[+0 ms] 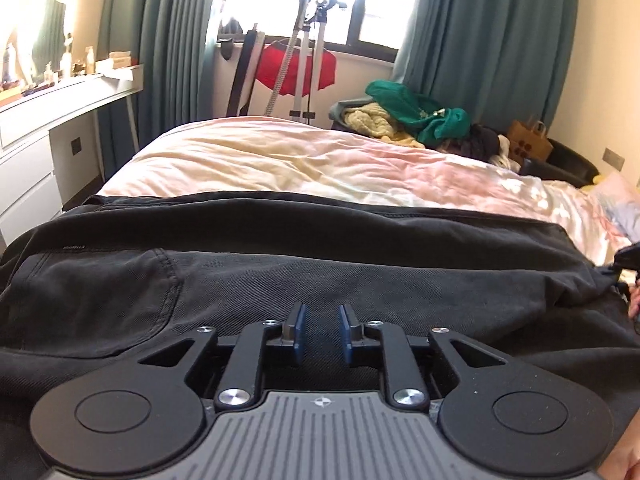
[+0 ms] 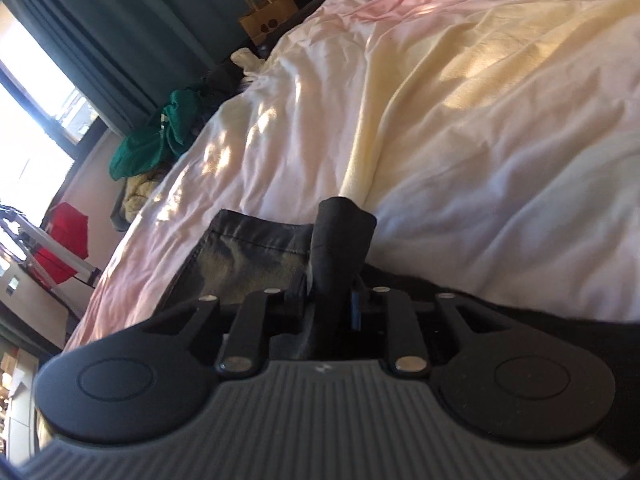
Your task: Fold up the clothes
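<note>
Black jeans spread flat across the bed's near edge, back pocket up, one bunched fold raised between gripper pads

The jeans are seen as black denim, matt and faded, with a twill weave and stitched seams; a fold of the same cloth stands between the right gripper fingers. The duvet is shown as soft, creased cotton-like cloth in pale pink and cream, without gloss. Both grippers are made of matt black plastic with shiny metal screws, a ribbed grey plastic body and blue pads on the left gripper. The curtains are of heavy matt teal cloth. The bag is of brown paper. The dresser is finished smooth and white.
</note>
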Tool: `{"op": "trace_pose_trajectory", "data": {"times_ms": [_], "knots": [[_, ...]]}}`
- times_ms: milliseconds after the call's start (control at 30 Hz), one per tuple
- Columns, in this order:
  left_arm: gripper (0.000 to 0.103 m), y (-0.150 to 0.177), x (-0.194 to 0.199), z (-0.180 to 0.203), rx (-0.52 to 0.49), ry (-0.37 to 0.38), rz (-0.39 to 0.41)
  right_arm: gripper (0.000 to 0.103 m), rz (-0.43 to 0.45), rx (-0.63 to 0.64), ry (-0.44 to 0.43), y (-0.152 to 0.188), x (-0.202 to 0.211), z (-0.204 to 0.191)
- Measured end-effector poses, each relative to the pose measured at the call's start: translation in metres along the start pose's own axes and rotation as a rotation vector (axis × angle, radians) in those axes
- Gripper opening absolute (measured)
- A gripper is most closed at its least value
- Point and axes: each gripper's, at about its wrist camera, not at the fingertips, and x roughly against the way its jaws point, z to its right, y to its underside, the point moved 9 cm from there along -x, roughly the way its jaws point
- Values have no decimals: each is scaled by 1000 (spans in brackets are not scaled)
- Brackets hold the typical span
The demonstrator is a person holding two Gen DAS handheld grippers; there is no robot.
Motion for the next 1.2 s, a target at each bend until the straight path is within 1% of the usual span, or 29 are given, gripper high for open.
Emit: {"op": "trace_pose_trajectory", "data": {"times_ms": [33, 100, 167, 200, 300, 333, 433, 467, 533, 600, 700, 767, 867, 933, 1033, 1133, 1200], "knots": [[32, -1, 4, 0, 4, -3, 6, 44, 3, -1, 21, 3, 10, 0], [38, -1, 12, -1, 7, -13, 20, 66, 40, 2, 21, 11, 38, -4], [44, 1, 21, 2, 0, -17, 20, 72, 79, 2, 8, 20, 70, -8], [49, 2, 26, 3, -4, -17, 19, 75, 98, 2, 3, 25, 86, -10], [59, 6, 45, 7, -17, -9, 35, 75, 150, 31, -3, 39, 129, -12], [61, 8, 52, 8, -21, -6, 41, 75, 172, 46, 5, 42, 142, -10], [72, 11, 69, 11, -33, -1, 60, 75, 223, 88, 45, 47, 174, 1], [74, 12, 75, 12, -37, 0, 64, 75, 233, 96, 57, 49, 182, 6], [81, 13, 84, 14, -45, 1, 73, 75, 224, 90, 71, 53, 190, 17], [83, 16, 93, 13, -51, -1, 79, 75, 212, 78, 85, 56, 196, 29], [87, 25, 105, 8, -42, -18, 68, 75, 168, 26, 104, 59, 187, 44], [88, 34, 111, 1, -29, -33, 48, 75, 137, 13, 118, 60, 177, 51], [89, 43, 121, -9, -10, -65, 26, 75, 99, 26, 174, 63, 164, 62], [91, 44, 127, -18, 15, -89, 34, 86, 83, 21, 212, 64, 157, 69], [92, 41, 129, -27, 70, -108, 45, 86, 93, 10, 260, 63, 154, 81], [93, 40, 125, -30, 107, -120, 46, 86, 105, -4, 263, 62, 151, 86], [93, 42, 120, -29, 110, -128, 38, 86, 83, -22, 255, 64, 144, 89]]}}
